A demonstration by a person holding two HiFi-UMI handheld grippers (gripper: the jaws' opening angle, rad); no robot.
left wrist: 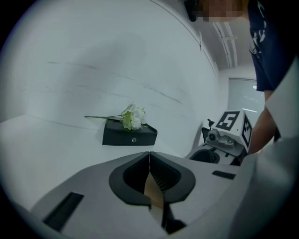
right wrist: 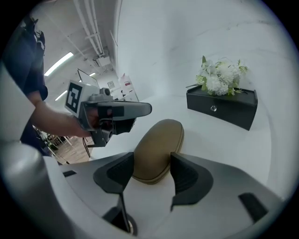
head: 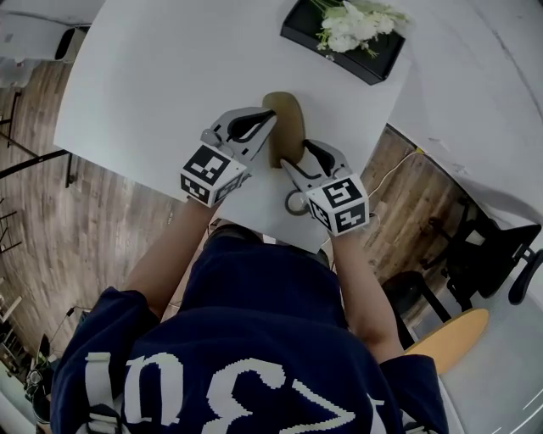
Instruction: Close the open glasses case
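As a person in a navy shirt (head: 254, 339) leans over a white table (head: 144, 85), two handheld grippers close in on a tan case (head: 288, 119) lying near the table's front edge. The case sits with its lid down, a seam running along its side, and its long axis points away from the person.

The left gripper (head: 270, 119) reaches over the case's left edge from the side. Its jaws are pressed together at the tips, with nothing between those tips, and a sliver of tan shows through the gap beneath them in the left gripper view (left wrist: 149, 156). Whether it presses on the lid cannot be told.

The right gripper (head: 297, 157) sits just short of the case's near end with its jaws spread wide. In the right gripper view (right wrist: 152, 158) the case (right wrist: 156, 149) lies straight ahead, its rounded near end framed between the two dark pads (right wrist: 184, 175) and touching neither. The left gripper (right wrist: 112, 114) appears ahead and to the left of the right one, held by a bare forearm, its tip hanging above the case's far left side.

Well beyond both grippers, a black box (head: 339, 47) holds white flowers (head: 352, 21). From the left gripper the box (left wrist: 129, 135) stands ahead and slightly left; from the right gripper it (right wrist: 224, 109) stands ahead and to the right. The right gripper's marker cube (left wrist: 232, 123) shows to the right of the left gripper.
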